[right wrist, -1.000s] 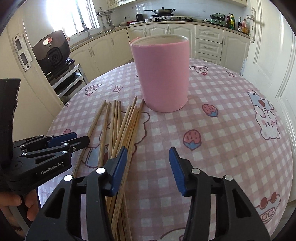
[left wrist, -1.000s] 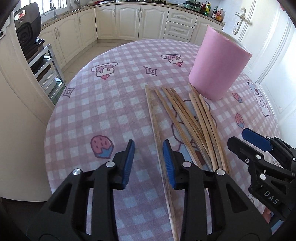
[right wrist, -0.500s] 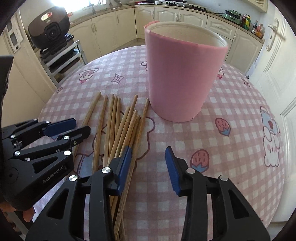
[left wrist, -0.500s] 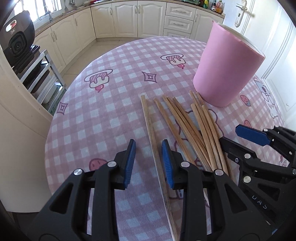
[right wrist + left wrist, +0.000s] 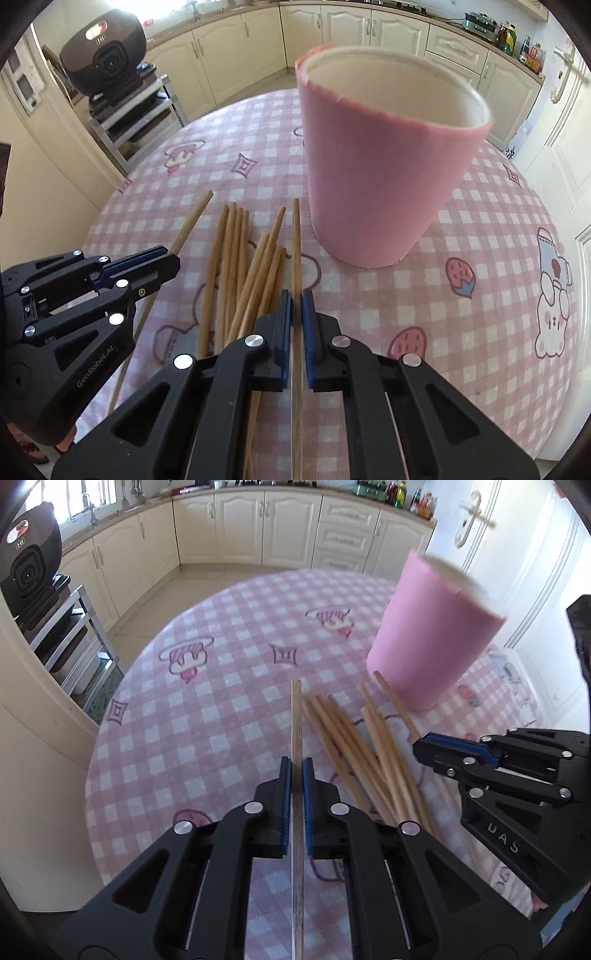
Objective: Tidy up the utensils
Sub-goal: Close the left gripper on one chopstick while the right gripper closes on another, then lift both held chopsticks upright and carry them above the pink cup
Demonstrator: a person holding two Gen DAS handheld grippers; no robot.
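Overhead, pink checked tablecloth (image 5: pixel 221 709), cream cabinets (image 5: pixel 240 520).

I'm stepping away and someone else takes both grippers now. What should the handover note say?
Left gripper: shut on the leftmost chopstick, its jaws having just closed.
Right gripper: just closed likewise, shut on the rightmost chopstick, nearest the cup.
The other chopsticks lie loose on the checked tablecloth, left of the upright pink cup.
Done: two sticks gripped. No sticks show in the part of the cup visible.
Left: probably drop both into the cup, then clear the pile.
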